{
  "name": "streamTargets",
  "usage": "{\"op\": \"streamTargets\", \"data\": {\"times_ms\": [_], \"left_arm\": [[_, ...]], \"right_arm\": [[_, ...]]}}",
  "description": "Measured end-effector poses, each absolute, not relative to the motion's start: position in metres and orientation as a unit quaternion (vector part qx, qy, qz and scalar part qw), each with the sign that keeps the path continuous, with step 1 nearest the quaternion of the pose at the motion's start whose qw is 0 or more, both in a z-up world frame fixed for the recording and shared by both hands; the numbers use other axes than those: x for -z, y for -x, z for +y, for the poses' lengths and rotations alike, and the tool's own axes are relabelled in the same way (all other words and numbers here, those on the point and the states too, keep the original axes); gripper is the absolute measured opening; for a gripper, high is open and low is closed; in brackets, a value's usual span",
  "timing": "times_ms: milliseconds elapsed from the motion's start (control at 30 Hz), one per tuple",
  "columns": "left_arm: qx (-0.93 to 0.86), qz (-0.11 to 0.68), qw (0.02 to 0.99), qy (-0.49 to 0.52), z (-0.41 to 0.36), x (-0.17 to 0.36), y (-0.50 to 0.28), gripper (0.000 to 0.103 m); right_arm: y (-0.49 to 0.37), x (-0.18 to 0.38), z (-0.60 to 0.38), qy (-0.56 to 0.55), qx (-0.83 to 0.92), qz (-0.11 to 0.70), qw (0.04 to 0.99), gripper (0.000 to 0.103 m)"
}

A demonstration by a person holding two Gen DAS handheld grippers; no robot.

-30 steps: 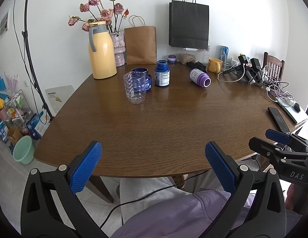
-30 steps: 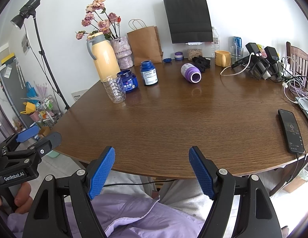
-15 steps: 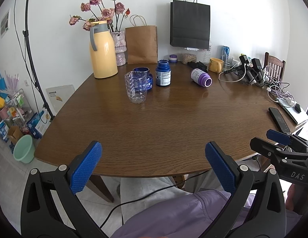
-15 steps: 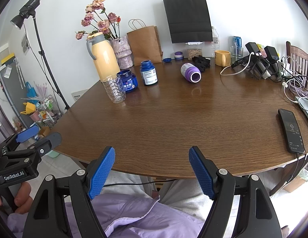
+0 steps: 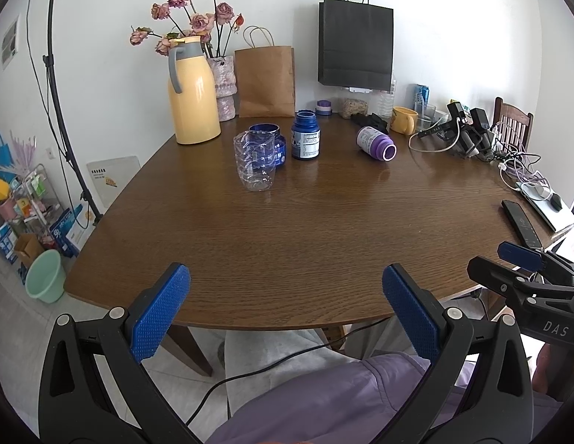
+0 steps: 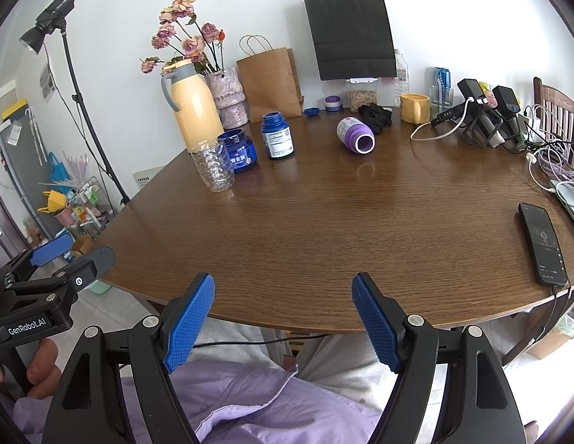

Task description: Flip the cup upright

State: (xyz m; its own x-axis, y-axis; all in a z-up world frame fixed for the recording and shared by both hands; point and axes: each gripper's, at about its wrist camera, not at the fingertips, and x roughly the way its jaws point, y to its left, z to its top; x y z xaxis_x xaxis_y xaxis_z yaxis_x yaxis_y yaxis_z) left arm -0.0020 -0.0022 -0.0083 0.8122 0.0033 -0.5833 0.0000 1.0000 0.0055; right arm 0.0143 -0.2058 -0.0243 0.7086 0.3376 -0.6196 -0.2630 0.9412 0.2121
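**Cup on its side, both grippers off it**

Purple cup [image 5: 375, 141] lies on its side on the surface [image 5: 287, 222], right of the blue bottle [image 5: 305, 135]. Left gripper [image 5: 285, 309] and right gripper [image 6: 283, 318] fingers wide, empty, well apart from the cup.

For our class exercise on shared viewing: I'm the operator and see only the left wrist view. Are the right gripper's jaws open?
Observer: Yes, the right gripper has its jaws wide apart, with nothing between them.
Operator: Is anything behind the blue bottle?
Observer: A small blue lid lies by the brown bag.
Operator: What tops the light stand?
Observer: A black studio lamp.
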Motion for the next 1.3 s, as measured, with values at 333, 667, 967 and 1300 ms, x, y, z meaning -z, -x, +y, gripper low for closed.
{"op": "streamTargets", "data": {"times_ms": [333,667,967,1300], "left_arm": [[-0.001,0.307,0.952,-0.003,-0.002,0.008,0.002,0.103],[-0.001,0.307,0.952,-0.002,-0.002,0.008,0.002,0.103],[0.000,0.308,0.951,-0.002,-0.002,0.008,0.001,0.103],[0.020,0.312,0.950,-0.009,-0.003,0.029,-0.027,0.103]], "right_arm": [[-0.015,0.026,-0.206,-0.054,-0.163,0.346,0.923,0.080],[-0.015,0.026,-0.206,-0.054,-0.163,0.346,0.923,0.080],[-0.015,0.026,-0.206,-0.055,-0.163,0.346,0.922,0.080],[-0.041,0.045,-0.214,-0.056,-0.145,0.366,0.918,0.080]]}}
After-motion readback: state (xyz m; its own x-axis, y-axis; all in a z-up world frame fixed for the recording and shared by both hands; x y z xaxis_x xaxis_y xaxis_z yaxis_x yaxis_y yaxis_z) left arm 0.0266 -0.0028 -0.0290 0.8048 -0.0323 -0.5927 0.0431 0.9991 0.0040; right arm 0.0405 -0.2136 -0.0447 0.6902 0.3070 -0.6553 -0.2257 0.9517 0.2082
